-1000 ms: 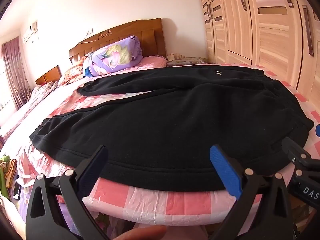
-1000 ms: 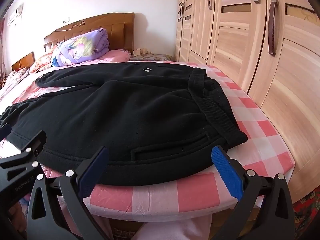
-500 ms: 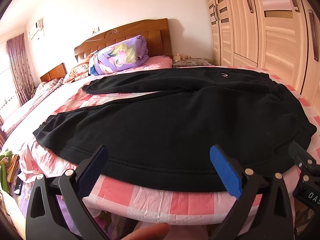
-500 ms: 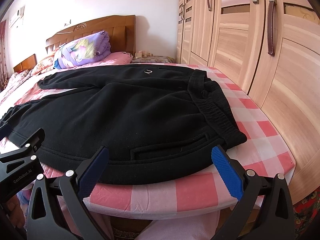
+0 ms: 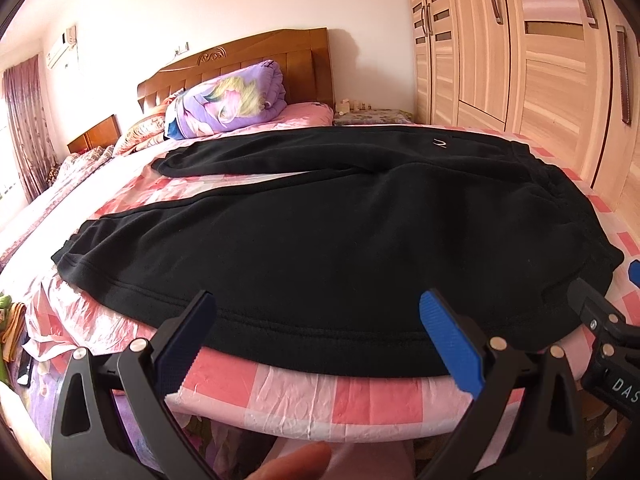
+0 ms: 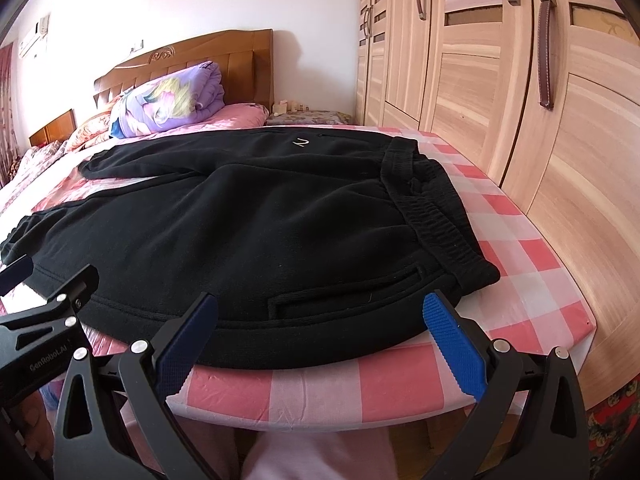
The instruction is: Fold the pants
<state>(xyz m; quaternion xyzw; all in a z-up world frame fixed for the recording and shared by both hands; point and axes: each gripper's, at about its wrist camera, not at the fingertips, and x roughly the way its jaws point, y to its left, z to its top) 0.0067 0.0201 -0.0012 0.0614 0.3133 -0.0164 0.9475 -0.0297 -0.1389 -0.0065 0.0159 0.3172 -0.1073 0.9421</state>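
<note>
Black pants (image 5: 320, 240) lie spread flat across the near end of the bed, legs to the left, waistband (image 6: 436, 216) to the right, a small white logo (image 6: 300, 143) on the far leg. My left gripper (image 5: 316, 332) is open and empty, just in front of the near leg's side seam. My right gripper (image 6: 320, 332) is open and empty, in front of the hip pocket (image 6: 348, 288). Each gripper shows at the edge of the other's view.
The bed has a pink checked cover (image 6: 520, 264) that ends close to a wooden wardrobe (image 6: 560, 120) on the right. A rolled purple quilt (image 5: 228, 100) and the headboard (image 5: 240, 56) are at the far end. Clutter lies on the floor at left (image 5: 12, 320).
Both grippers have shifted a little and risen slightly; the view of the pants is a bit higher. The pants have not moved and both grippers stay open.
</note>
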